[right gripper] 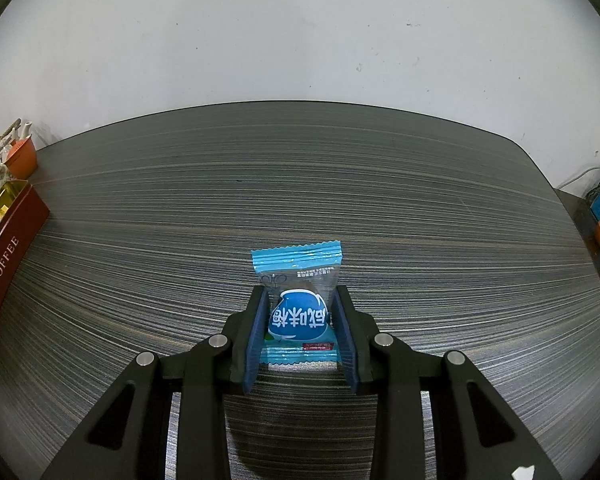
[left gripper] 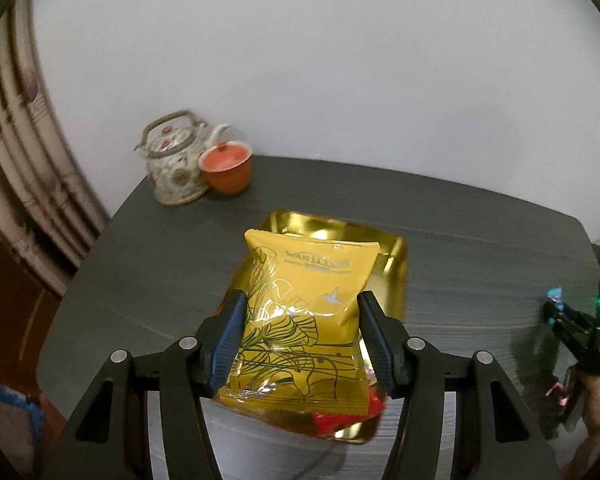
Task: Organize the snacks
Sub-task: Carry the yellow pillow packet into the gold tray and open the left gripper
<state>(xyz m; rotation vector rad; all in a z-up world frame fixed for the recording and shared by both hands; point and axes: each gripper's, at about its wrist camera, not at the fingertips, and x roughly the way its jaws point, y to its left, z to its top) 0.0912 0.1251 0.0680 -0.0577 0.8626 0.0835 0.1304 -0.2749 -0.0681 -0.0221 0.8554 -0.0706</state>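
At the far left corner of the dark grey streaked tabletop (left gripper: 140, 248) stand a floral ceramic teapot with a hoop handle (left gripper: 175, 160) and a small terracotta lidded cup (left gripper: 226, 167), touching each other and well apart from my work, so I judge they are just parked out of the way.

Nearer the middle, my left gripper (left gripper: 300, 340) is clamped on a yellow foil snack packet printed with dark line-drawn leaves (left gripper: 304, 312); the blue pads dent both its sides. I carry it above the shiny gold rectangular tray (left gripper: 392, 272), where a red wrapper (left gripper: 336, 426) already lies at the near end. The tray looks like the collecting place, which would be why I hang over it. In the right wrist view its dark red outer wall reads TOFFEE.

Further right, my right gripper (right gripper: 300, 332) has its pads against both sides of a small blue sweet wrapper with white Chinese lettering (right gripper: 298, 308). It appears pinched and held clear of the table, presumably bound for the same tray.
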